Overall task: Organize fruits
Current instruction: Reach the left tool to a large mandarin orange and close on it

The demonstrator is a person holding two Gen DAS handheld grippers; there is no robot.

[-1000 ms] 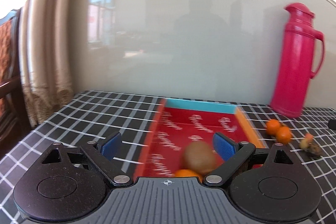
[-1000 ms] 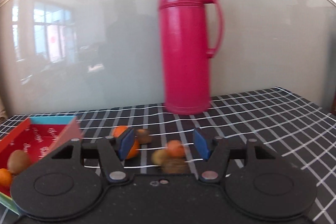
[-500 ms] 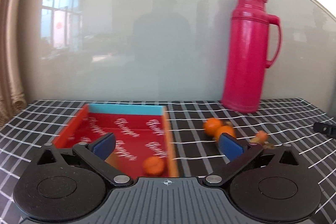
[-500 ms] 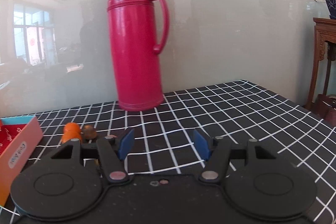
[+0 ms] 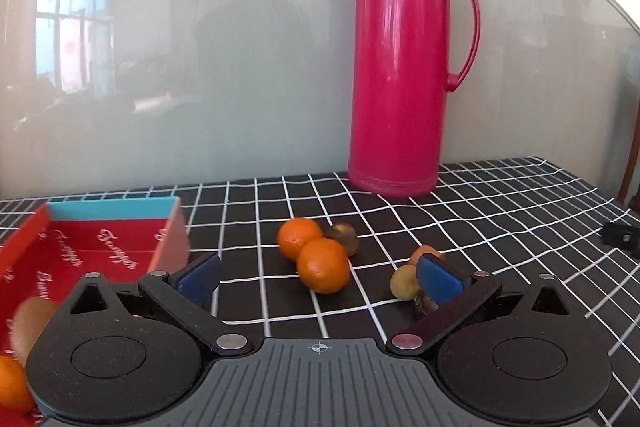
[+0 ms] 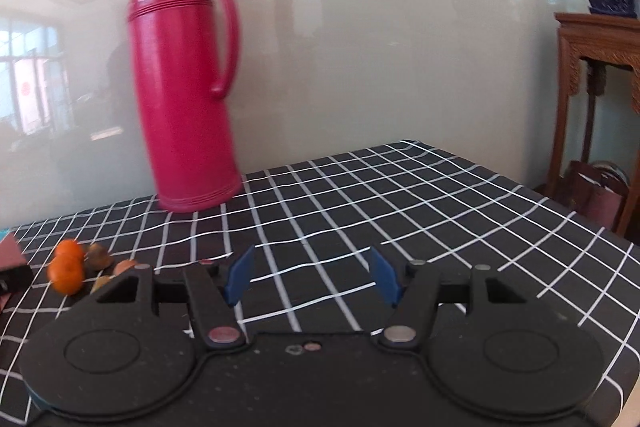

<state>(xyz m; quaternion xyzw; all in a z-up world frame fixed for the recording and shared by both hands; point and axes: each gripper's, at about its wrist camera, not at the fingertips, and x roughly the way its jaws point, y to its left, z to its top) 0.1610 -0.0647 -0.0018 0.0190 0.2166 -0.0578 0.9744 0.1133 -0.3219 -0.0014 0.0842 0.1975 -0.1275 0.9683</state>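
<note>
Fruits (image 5: 323, 265) loose on checked cloth, red box (image 5: 96, 251) – kiwi, orange inside, left gripper (image 5: 318, 277) wide, right gripper (image 6: 311, 275) half-open – both empty

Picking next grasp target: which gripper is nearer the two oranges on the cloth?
Left. The left gripper faces the two oranges, which lie just ahead between its open fingers. The right gripper points at bare cloth, oranges far off to its left.

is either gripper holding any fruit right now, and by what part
Nothing is held. The left gripper stands wide open above the two oranges on the tablecloth, pads clear of them. The right gripper is open over bare tablecloth.
</note>
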